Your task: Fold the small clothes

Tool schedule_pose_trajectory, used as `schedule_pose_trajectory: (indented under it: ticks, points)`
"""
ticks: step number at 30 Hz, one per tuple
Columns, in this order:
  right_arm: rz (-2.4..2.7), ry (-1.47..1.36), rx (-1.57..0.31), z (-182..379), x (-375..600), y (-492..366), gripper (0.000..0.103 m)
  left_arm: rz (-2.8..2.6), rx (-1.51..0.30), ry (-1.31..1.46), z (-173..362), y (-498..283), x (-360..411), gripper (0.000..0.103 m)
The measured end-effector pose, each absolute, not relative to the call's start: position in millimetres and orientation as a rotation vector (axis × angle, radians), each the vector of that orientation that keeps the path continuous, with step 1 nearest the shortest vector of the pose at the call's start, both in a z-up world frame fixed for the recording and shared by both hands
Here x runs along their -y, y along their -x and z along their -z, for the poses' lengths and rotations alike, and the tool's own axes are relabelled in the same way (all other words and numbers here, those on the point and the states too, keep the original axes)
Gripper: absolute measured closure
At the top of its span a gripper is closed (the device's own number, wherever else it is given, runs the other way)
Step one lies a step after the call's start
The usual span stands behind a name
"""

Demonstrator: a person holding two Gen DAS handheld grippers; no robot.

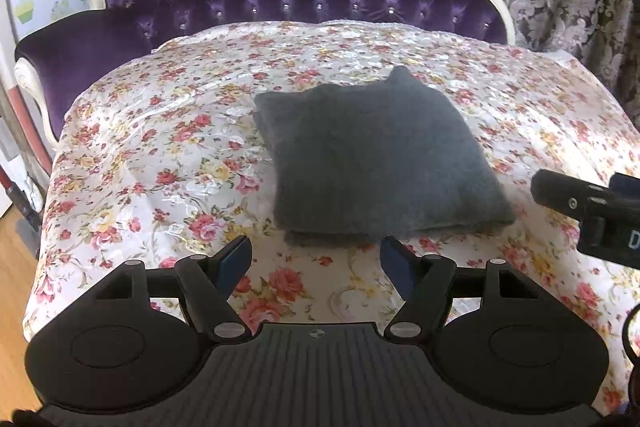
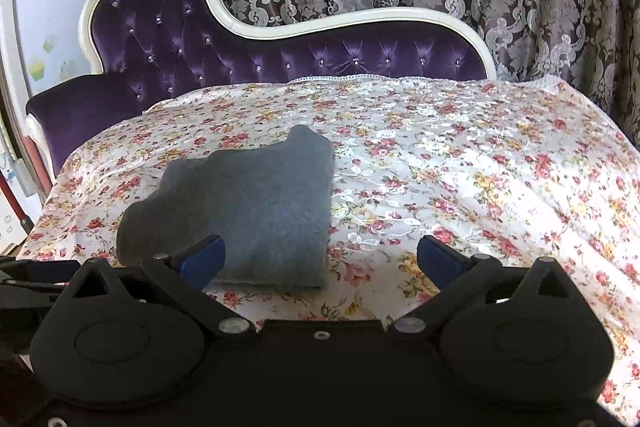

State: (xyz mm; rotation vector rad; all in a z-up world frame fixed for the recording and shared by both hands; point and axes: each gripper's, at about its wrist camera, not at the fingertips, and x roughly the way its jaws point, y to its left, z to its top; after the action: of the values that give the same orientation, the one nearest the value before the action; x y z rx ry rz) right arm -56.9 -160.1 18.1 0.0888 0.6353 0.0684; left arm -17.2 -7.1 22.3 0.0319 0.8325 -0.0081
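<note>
Grey knit garment (image 1: 380, 155), folded thick and lying mid-way on the floral bedspread (image 1: 160, 155), looks soft, light and floppy, best pinched at a near corner through all layers; left gripper (image 1: 316, 261) and right gripper (image 2: 322, 255) both gape wide, empty.

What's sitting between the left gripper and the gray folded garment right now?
Nothing but bare floral bedspread: the left wrist view shows the open left gripper just short of the gray folded garment.

Only legible mark: white "D", cut off at frame edge, on right tool (image 1: 600, 215).
</note>
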Motion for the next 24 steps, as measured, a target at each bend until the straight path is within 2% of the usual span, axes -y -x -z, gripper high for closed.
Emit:
schedule_pose_trajectory:
  ticks: [24]
  points:
    - [-0.104, -0.097, -0.696, -7, 155, 50, 0.001, 0.005, -0.865, -0.011, -18, 14, 7, 0.033]
